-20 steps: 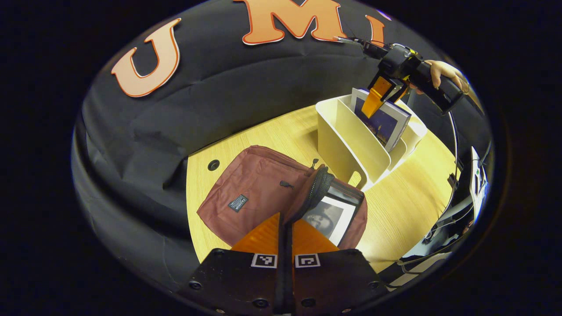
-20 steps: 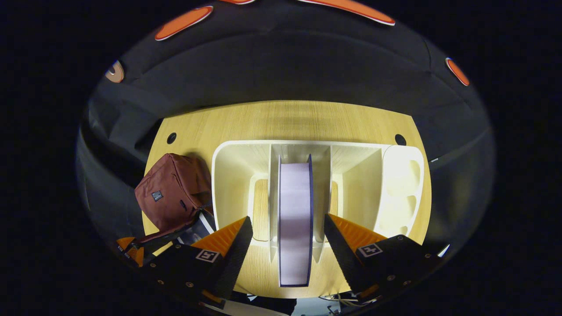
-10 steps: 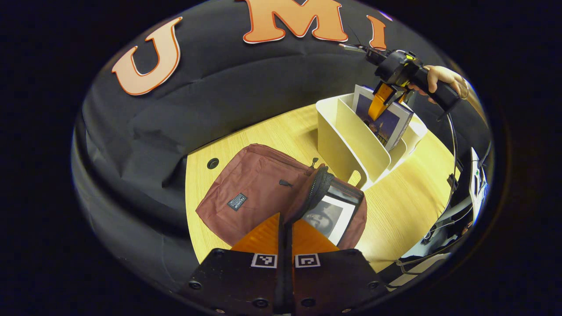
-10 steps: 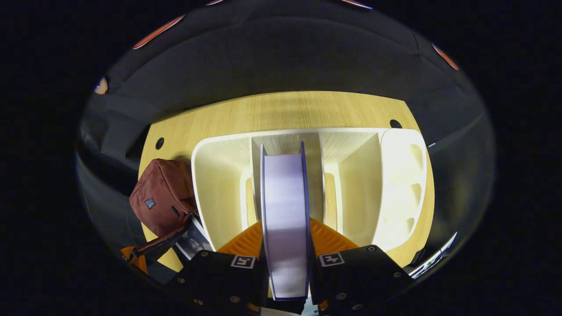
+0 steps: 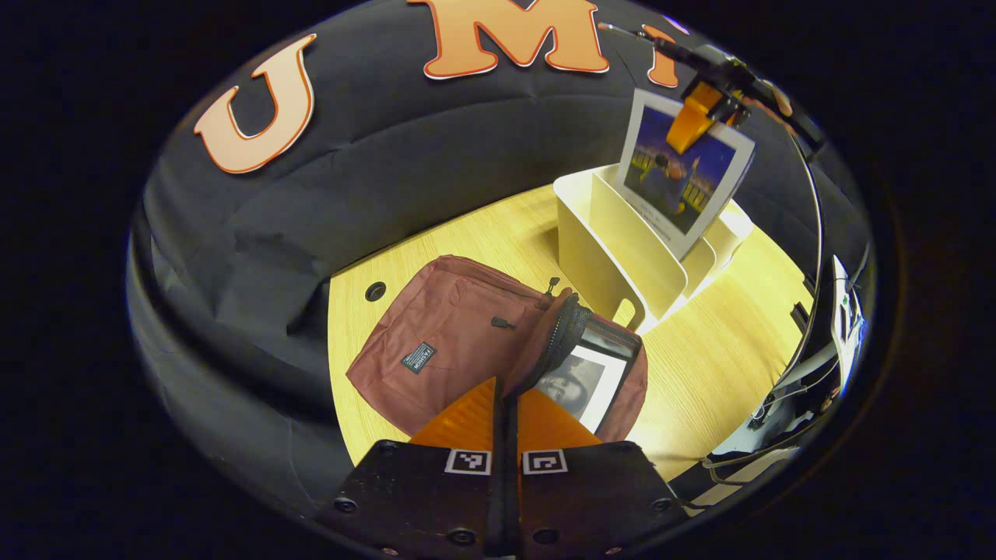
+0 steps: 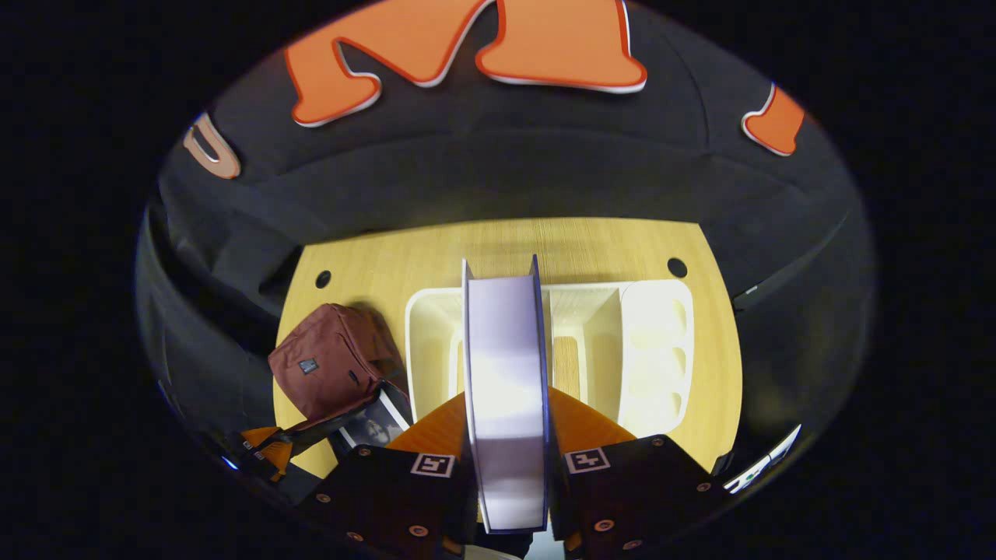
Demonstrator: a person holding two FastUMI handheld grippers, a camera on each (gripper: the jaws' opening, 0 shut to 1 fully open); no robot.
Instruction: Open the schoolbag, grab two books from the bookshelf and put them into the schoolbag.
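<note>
Clamping both fingers on the white-edged picture book [image 6: 506, 389] above the cream plastic bookshelf [image 6: 654, 342] at frame centre, the right gripper [image 6: 507, 435] holds it upright, while the left gripper [image 5: 506, 416] pinches the open maroon fabric schoolbag [image 5: 459, 342] rim at lower centre.

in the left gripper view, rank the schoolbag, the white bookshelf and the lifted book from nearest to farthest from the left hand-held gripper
1. schoolbag: nearest; the left hand-held gripper pinches its open flap, just ahead of the fingers.
2. white bookshelf: farther back and to the right, standing on the table.
3. lifted book: farthest, held above the bookshelf by the right hand-held gripper.
</note>
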